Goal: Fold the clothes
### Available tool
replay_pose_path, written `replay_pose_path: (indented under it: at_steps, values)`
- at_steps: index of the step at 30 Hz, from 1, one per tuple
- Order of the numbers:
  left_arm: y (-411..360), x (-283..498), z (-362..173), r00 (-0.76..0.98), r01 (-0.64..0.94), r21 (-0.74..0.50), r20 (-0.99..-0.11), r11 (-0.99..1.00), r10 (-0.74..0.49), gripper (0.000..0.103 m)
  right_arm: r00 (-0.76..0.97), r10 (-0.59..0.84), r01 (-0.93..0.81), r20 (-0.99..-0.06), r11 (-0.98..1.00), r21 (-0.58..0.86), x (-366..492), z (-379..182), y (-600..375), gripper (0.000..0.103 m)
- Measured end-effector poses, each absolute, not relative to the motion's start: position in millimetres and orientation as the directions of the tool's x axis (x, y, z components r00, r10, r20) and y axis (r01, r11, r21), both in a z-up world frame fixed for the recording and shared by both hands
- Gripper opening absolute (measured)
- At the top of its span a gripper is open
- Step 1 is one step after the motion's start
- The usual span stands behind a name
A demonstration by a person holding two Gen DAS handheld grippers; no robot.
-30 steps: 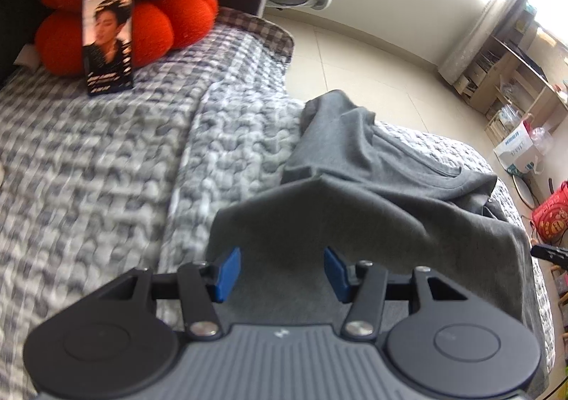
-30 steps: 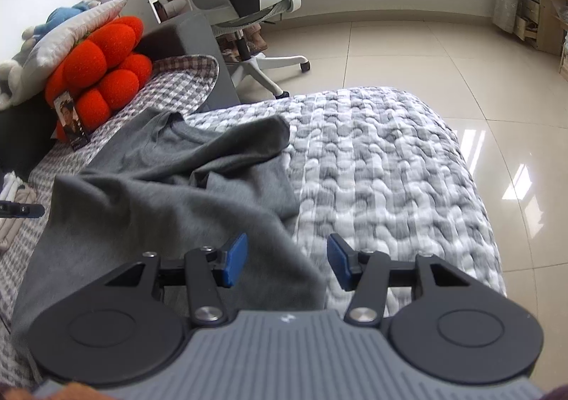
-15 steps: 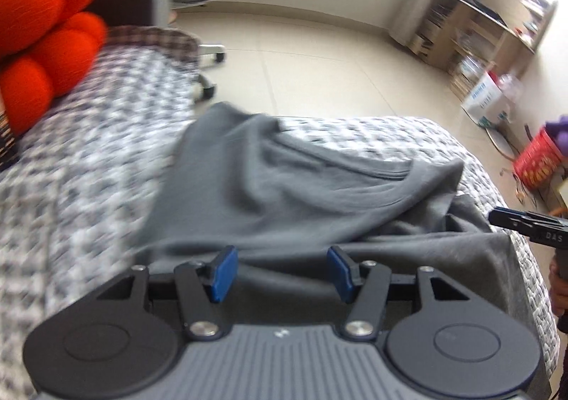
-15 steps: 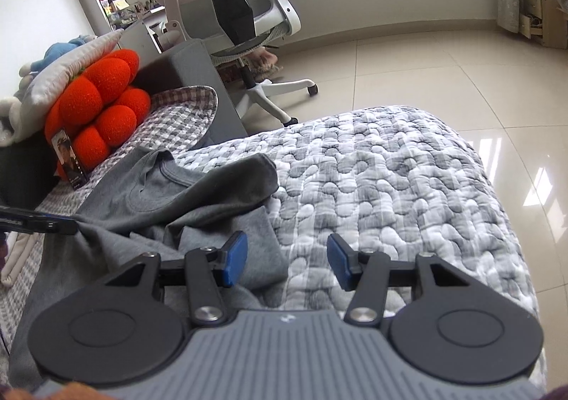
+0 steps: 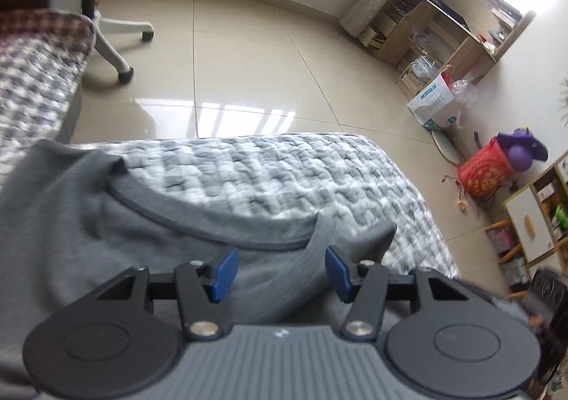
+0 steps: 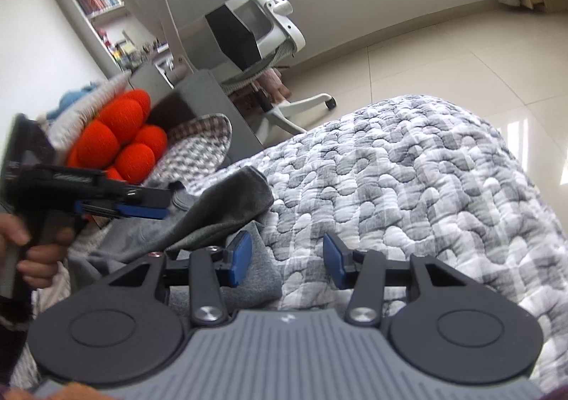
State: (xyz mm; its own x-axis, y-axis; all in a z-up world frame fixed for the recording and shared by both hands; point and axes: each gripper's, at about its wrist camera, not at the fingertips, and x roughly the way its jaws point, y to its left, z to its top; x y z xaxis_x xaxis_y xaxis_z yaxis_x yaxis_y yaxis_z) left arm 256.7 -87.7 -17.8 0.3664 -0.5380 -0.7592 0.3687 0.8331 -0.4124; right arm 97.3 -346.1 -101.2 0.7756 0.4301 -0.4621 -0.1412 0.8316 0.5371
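Left gripper now over grey shirt collar, formerly hem.

Grey T-shirt lying crumpled on the quilted bed, neckline facing up, one sleeve folding back over the body, fabric bunching.

Under the blue pads of the left gripper lies a plain grey shirt with a darker grey neckline. Beyond it spreads a quilt in a grey-and-white pebble pattern. Ahead and left of the right gripper sits a bright orange-red cushion beside a small-checked grey cover.
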Motion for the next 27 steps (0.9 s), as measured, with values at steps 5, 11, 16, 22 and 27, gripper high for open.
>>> replay_pose_path:
  at_steps: [5, 11, 16, 22, 27]
  values:
    - [-96, 276, -40, 0.281, 0.286, -0.546, -0.737, 0.787, -0.614, 0.049, 0.786, 0.441, -0.147, -0.432, 0.813, 0.563, 92, -102, -352, 0.049]
    - [-110, 278, -32, 0.366, 0.352, -0.517, -0.691, 0.78, -0.623, 0.044, 0.793, 0.444, -0.149, -0.418, 0.806, 0.573, 87, -102, -355, 0.049]
    - [-129, 278, -31, 0.384, 0.567, -0.375, -0.667, 0.734, -0.638, 0.05, 0.797, 0.441, -0.146, -0.412, 0.804, 0.577, 85, -102, -355, 0.049]
    - [-136, 282, -44, 0.327, 0.658, -0.349, -0.665, 0.667, -0.672, 0.051, 0.8, 0.438, -0.145, -0.41, 0.804, 0.576, 85, -103, -354, 0.049]
    - [-129, 273, -51, 0.336, 0.709, -0.282, -0.67, 0.646, -0.662, 0.052, 0.803, 0.426, -0.145, -0.416, 0.818, 0.557, 84, -102, -350, 0.049]
